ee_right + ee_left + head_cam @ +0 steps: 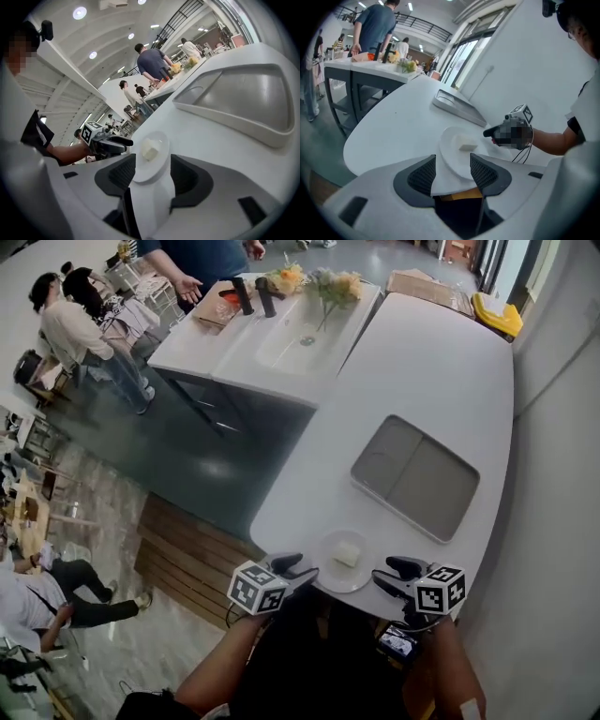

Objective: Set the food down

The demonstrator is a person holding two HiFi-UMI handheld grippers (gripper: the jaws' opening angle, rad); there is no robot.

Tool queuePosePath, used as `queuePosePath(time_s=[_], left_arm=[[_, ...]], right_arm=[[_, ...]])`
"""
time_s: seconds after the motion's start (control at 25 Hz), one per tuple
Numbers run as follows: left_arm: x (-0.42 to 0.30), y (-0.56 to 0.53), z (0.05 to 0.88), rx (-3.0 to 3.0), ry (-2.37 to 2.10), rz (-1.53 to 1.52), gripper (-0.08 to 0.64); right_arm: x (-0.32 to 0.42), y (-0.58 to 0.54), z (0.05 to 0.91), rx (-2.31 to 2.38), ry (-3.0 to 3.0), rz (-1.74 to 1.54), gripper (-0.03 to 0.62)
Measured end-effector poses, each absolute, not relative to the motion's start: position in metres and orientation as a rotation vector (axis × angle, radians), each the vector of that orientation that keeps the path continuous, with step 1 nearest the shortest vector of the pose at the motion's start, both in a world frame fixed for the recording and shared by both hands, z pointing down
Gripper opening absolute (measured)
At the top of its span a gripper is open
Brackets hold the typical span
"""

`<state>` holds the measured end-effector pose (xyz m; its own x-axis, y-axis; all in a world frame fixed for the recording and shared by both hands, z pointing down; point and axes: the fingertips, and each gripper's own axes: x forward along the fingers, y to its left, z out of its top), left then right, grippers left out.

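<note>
- The food (pixel 347 554), 1 small pale block, lay flat near the middle of a round white plate (pixel 330 576), and the plate sat level on the white worktop (pixel 431 371) at its near edge.
- From the head view the block looked almost square, so its long axis was hard to tell. From the left gripper view it was wider than tall, with its broad face up.
- The left gripper (pixel 302 570) stood just left of the plate and the right gripper (pixel 382 577) just right of it, their tips pointing inward at the rim from opposite sides.
- Both grippers had their jaws wide apart and gripped nothing. In each gripper view a part of the plate's rim showed between the 2 pads.
- Whether any pad touched the rim could not be made out.
- In both gripper views the gripper's own body cut off the plate's nearest edge.
- A mosaic patch covered part of the right gripper in the left gripper view.
- A grey recessed panel (pixel 417 474) in 2 sections lay farther along the worktop, well apart from the plate.
</note>
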<state>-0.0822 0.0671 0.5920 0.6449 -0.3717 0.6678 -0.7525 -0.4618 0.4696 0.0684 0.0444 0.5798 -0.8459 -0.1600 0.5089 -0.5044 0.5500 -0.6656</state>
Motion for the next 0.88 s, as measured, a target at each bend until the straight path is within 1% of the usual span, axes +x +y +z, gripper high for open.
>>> queuePosePath(time_s=[0.4, 0.64, 0.72, 0.8, 0.88], left_arm=[[-0.079, 0.065, 0.612, 1.958, -0.795, 0.736, 0.199], [-0.082, 0.063, 0.615, 1.901, -0.755, 0.732, 0.198], [-0.078, 0.062, 0.614, 1.89, -0.731, 0.714, 0.194], [-0.075, 0.061, 0.614, 1.882, -0.716, 0.704, 0.18], [-0.074, 0.059, 0.616, 1.878, -0.713, 0.71, 0.17]], right_arm=[[0.058, 0.034, 0.61, 0.504, -2.205, 1.36, 0.201], [0.049, 0.038, 0.614, 0.474, -2.111, 1.445, 0.192], [0.044, 0.042, 0.616, 0.453, -2.09, 1.485, 0.178], [0.041, 0.042, 0.618, 0.455, -2.076, 1.503, 0.151], [0.04, 0.04, 0.617, 0.473, -2.066, 1.519, 0.144]])
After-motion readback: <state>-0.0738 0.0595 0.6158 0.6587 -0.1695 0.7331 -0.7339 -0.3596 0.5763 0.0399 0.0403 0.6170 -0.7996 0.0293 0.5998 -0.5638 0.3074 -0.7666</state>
